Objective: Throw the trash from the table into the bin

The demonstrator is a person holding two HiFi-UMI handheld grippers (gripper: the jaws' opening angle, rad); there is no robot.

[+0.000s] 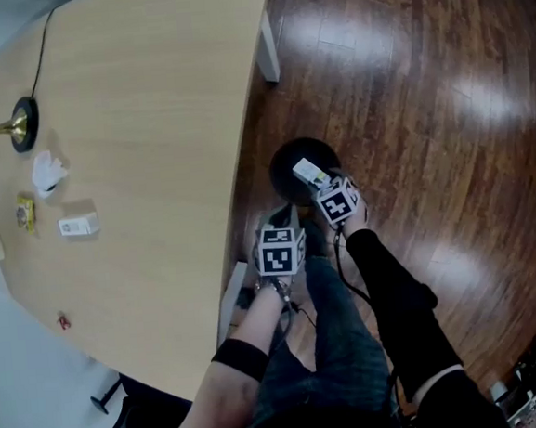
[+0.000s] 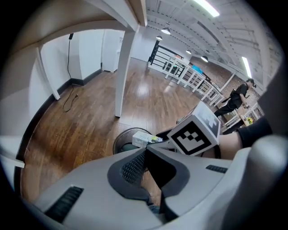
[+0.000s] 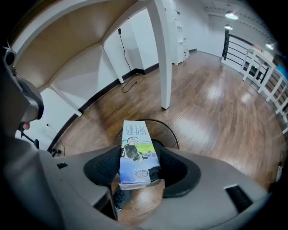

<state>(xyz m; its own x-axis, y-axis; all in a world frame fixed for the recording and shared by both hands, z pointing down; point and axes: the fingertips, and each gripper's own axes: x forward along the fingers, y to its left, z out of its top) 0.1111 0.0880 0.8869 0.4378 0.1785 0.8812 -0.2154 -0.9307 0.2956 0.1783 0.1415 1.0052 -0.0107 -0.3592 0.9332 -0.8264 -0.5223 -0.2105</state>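
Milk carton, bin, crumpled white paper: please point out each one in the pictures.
milk carton (image 3: 135, 155): right gripper view, on its printed front face.
bin (image 1: 285, 177): head view, on its dark left part.
crumpled white paper (image 1: 48, 172): head view, on its middle.

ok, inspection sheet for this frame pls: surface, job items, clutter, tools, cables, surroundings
Surface: light wooden table, items grouped near its left edge.
Job's things: milk carton held over the black bin; on the table are a crumpled tissue, small white carton, yellow packet and red scrap.
Clutter: brass round stand base.
Grippers: right tool shut on the milk carton; left tool shut, empty.
Cables: black cable runs from the stand base across the table; floor cable by the wall.
Surroundings: dark wood floor, white table leg, distant person.
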